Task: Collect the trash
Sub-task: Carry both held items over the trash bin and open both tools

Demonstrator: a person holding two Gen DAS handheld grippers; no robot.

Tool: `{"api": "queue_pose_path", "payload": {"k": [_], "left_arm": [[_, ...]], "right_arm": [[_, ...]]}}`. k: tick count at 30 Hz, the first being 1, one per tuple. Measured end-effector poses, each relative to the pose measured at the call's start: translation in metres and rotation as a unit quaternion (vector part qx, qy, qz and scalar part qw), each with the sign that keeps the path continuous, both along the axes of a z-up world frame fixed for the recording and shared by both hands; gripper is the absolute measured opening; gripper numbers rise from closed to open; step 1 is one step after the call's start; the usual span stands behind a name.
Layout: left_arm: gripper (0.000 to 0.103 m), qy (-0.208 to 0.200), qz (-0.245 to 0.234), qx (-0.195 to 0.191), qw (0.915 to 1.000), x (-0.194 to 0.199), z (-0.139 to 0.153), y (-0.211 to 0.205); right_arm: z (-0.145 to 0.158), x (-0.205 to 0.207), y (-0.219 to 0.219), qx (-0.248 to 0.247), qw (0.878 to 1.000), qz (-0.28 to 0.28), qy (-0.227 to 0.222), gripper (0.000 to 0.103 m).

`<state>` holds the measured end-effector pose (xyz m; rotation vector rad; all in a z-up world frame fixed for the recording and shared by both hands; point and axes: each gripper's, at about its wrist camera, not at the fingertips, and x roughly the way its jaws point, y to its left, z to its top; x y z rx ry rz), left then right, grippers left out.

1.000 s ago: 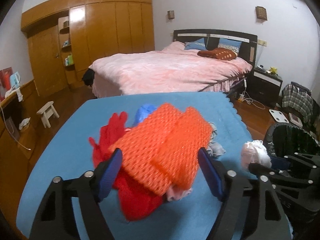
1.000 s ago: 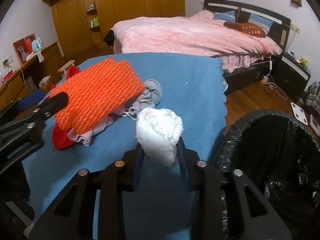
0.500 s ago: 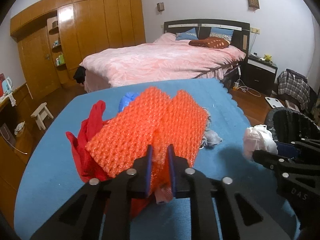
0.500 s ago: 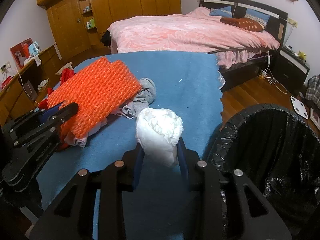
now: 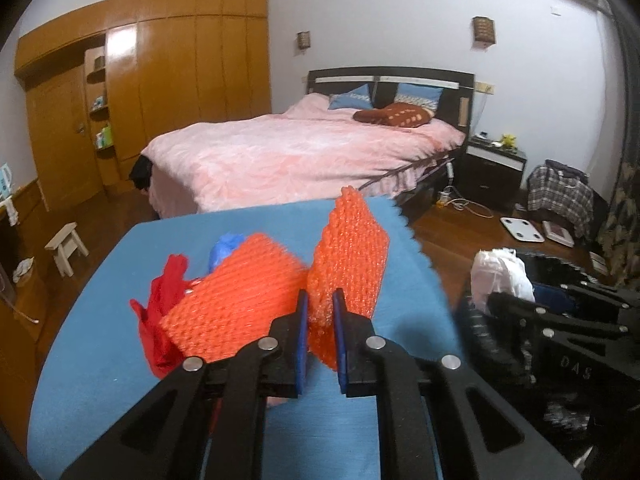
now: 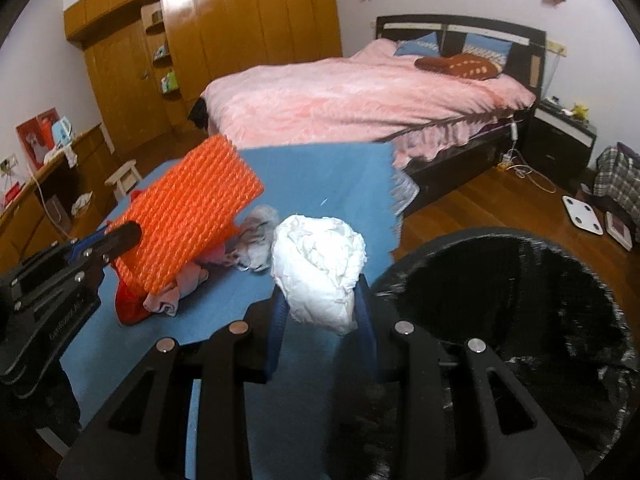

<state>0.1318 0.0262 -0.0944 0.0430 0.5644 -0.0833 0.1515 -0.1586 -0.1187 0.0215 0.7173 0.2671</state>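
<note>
I had trash in both grippers, and none of it was in the bin yet. In the left wrist view, my left gripper (image 5: 320, 312) at lower centre was pinched tight on a fold of the orange foam net (image 5: 348, 256), which stood up from the blue table (image 5: 100, 340). In the right wrist view, my right gripper (image 6: 322, 312) at lower centre held the white crumpled bag (image 6: 320, 268) between its pads, beside the black-lined trash bin (image 6: 520, 304) at lower right.

Still left on the table, left of centre: a red bag (image 5: 160, 312), a blue bag (image 5: 224, 248) behind the net, and grey and pink scraps (image 6: 256, 232). I judged the task under halfway, with 2 pieces lifted and none dropped.

Compared with 1 second earlier, my left jaws had gone from spread around the flat net to clamped on it, the net had folded upward, and the white bag sat closer to the bin.
</note>
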Motion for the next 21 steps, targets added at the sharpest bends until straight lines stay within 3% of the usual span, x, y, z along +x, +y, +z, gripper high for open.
{"api": "queue_pose_path", "payload": {"k": [6,17,21], "left_arm": [[0.012,0.001,-0.045,-0.006,0.9990,-0.006,0.008,-0.037],[0.012,0.014,-0.136,-0.027,0.9903,-0.011,0.011,-0.118],[0.016,0.025,-0.163,-0.037,0.9856,-0.008,0.010,-0.139]], "right_arm": [[0.014,-0.019,-0.043,-0.002,0.999,-0.041,-0.016,0.032],[0.008,-0.057,-0.136,-0.012,0.989,-0.143,-0.016,0.032],[0.005,-0.065,-0.159,-0.016,0.984,-0.174,-0.018,0.041]]}}
